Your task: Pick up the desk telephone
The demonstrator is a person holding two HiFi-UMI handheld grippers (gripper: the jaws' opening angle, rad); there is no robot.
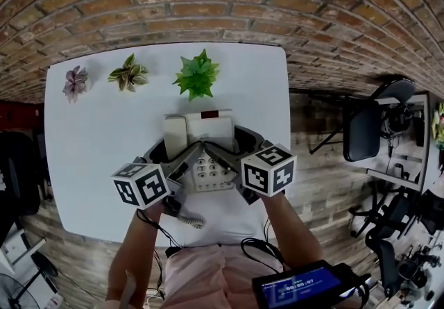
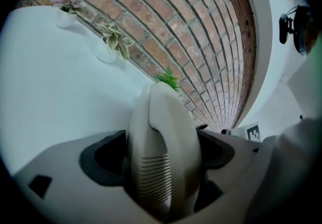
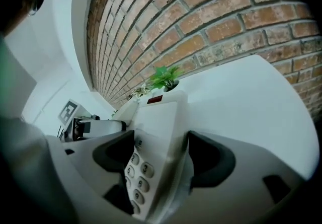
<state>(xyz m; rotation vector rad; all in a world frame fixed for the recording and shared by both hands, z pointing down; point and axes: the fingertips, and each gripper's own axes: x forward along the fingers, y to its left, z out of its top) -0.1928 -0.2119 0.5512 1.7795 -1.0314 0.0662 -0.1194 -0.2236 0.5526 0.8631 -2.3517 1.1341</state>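
Observation:
A beige desk telephone (image 1: pixel 208 130) rests on the white table (image 1: pixel 97 127), its handset (image 1: pixel 175 135) in the cradle on the left and its keypad on the right. My left gripper (image 1: pixel 173 155) straddles the handset (image 2: pixel 161 152); the jaws stand wide on either side of it and I see no firm press. My right gripper (image 1: pixel 229 144) straddles the keypad side of the telephone body (image 3: pixel 156 137), also with the jaws wide apart. The left gripper (image 2: pixel 163 167) and the right gripper (image 3: pixel 161 162) both point down and forward over the phone. The coiled cord (image 1: pixel 191 219) hangs toward the table's near edge.
Three small potted plants stand along the table's far edge: a purple one (image 1: pixel 75 82), a variegated one (image 1: pixel 128 73) and a bright green one (image 1: pixel 197 75) just behind the phone. A brick wall rises behind the table. A black chair (image 1: pixel 364 130) stands to the right.

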